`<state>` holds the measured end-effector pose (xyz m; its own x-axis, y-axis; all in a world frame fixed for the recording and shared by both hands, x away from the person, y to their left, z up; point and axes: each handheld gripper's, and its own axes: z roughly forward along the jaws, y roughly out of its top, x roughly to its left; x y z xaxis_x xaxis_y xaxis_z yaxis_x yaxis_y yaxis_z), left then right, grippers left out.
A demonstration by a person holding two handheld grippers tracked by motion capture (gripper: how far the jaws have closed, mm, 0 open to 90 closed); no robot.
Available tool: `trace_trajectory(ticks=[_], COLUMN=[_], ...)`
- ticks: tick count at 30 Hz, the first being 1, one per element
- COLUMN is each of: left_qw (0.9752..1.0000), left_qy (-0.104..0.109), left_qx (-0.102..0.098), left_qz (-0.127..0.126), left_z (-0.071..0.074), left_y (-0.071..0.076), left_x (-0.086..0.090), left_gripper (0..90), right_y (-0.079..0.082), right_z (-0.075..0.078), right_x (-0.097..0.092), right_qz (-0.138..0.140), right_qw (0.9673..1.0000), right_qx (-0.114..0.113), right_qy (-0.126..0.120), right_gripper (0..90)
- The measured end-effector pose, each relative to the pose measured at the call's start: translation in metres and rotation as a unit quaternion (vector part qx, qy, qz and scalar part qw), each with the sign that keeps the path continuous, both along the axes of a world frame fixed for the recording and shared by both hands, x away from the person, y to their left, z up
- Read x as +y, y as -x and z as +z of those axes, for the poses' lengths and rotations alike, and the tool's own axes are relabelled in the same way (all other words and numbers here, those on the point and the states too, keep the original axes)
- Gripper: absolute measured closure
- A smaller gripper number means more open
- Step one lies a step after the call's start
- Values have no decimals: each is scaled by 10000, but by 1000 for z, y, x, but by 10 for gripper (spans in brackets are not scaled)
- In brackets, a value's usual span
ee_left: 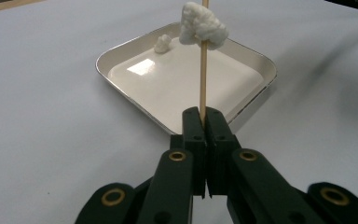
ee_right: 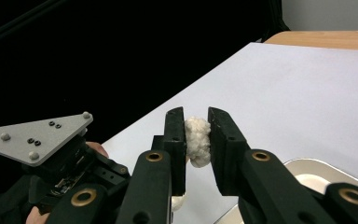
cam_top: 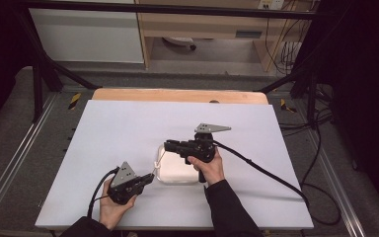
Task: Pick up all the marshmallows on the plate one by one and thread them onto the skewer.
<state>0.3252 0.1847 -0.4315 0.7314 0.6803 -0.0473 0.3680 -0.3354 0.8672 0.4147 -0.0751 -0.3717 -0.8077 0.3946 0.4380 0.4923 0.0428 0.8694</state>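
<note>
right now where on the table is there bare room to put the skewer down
The white table is bare along its far half, below the wooden edge, and on its left side and right side. It is crowded in the near middle, where the tray, the left gripper with the skewer and the right gripper gather.

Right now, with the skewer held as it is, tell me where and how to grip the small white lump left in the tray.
Grip the small white lump across its sides, coming straight down from above. It lies low on the flat floor of the tray close to the raised rim, so a level approach would likely hit that rim. It looks soft, so close gently. The skewer stands apart from it.
</note>
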Motion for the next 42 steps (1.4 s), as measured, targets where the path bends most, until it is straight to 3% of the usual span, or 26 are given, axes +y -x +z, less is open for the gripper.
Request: trace_trajectory(ticks=[42], left_qw=[9998], left_qy=[-168], left_qx=[-8], left_qz=[-49], left_z=[-2], left_y=[1], left_x=[-3], left_gripper=[888], right_y=[12], right_z=[-12], right_x=[9], right_qz=[115], right_qw=[9999], right_qx=[-25], right_qy=[13], right_gripper=[809])
